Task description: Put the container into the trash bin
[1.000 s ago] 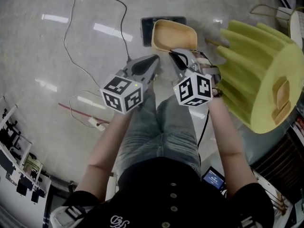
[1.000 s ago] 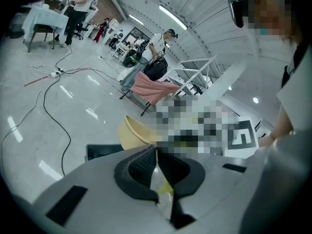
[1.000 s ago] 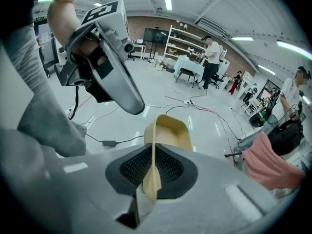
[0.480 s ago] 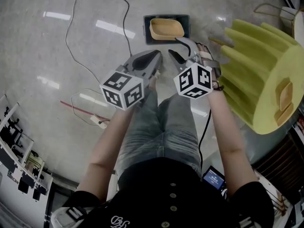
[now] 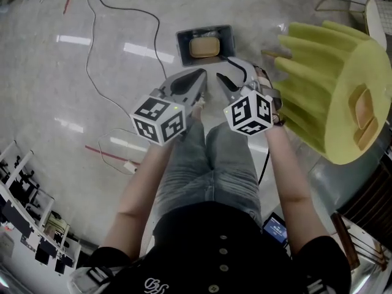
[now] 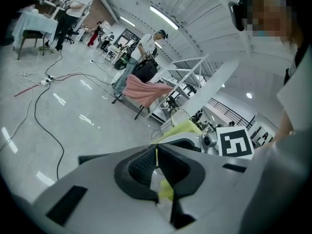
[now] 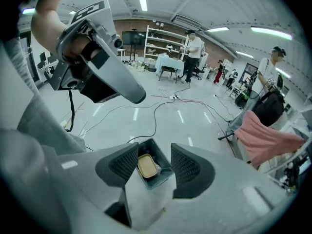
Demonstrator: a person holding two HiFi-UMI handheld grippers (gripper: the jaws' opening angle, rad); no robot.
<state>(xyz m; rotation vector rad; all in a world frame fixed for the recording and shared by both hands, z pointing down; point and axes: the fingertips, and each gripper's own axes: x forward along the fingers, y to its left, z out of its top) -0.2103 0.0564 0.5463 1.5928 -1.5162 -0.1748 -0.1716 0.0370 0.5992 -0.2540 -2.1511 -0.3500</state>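
The tan container (image 5: 203, 46) lies inside the dark grey trash bin (image 5: 184, 45) on the floor, ahead of my knees. My right gripper (image 5: 225, 69) hangs above and just nearer than the bin; its jaws are opening with nothing between them. In the right gripper view the bin (image 7: 163, 173) and the container (image 7: 147, 165) show far below, between the pads of the right gripper (image 7: 153, 155). My left gripper (image 5: 201, 73) is beside it on the left, its jaws together on nothing. In the left gripper view the left gripper (image 6: 156, 152) has its tips touching.
A big yellow-green ribbed object (image 5: 334, 90) stands close on the right of the bin. Cables (image 5: 92, 54) trail over the glossy floor on the left. My legs in jeans (image 5: 208, 164) are below the grippers. People and furniture stand far off in the hall.
The right gripper held the container over the bin, then its jaws spread and the container dropped into the bin. Both grippers have drawn back slightly.
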